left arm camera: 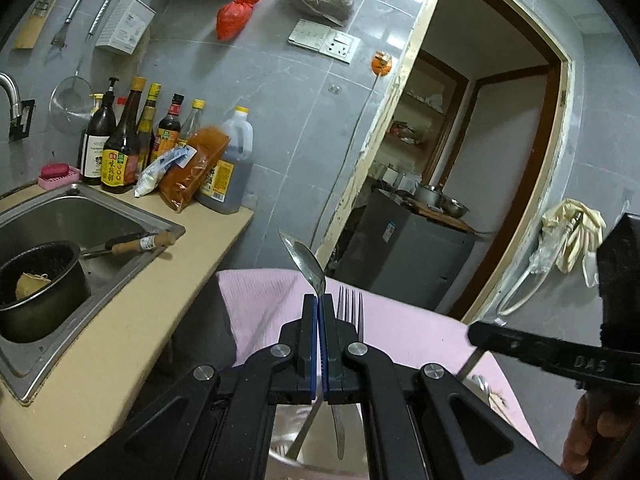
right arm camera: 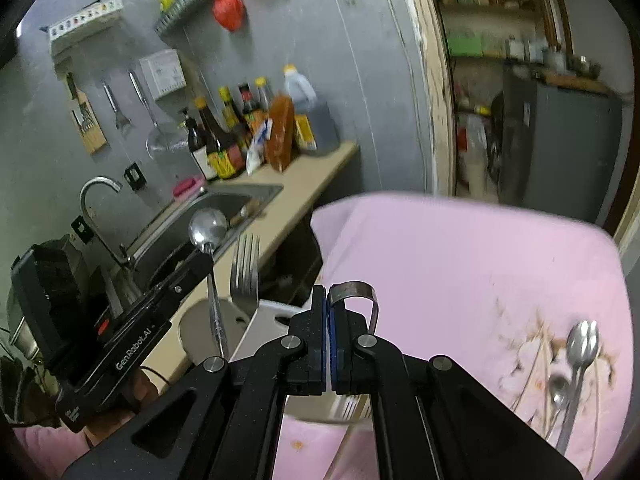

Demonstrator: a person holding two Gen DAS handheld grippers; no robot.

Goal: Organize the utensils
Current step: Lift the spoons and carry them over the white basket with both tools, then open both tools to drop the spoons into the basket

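Gripping a spoon (left arm camera: 307,262) in the left gripper (left arm camera: 321,300), jaws clenched tight on its neck, bowl pointing up and away, long axis running steeply upward with the handle hanging down into the white holder (right arm camera: 276,320) below. Standing beside it, a fork (left arm camera: 351,308), tines up, in that same holder. Clamping a bent metal strip (right arm camera: 358,298) in the right gripper (right arm camera: 326,300), jaws shut on one end, the strip curling over to the right. Lying on the pink-covered surface (right arm camera: 460,260), two more spoons (right arm camera: 576,364), bowls pointing away, well apart from the holder.
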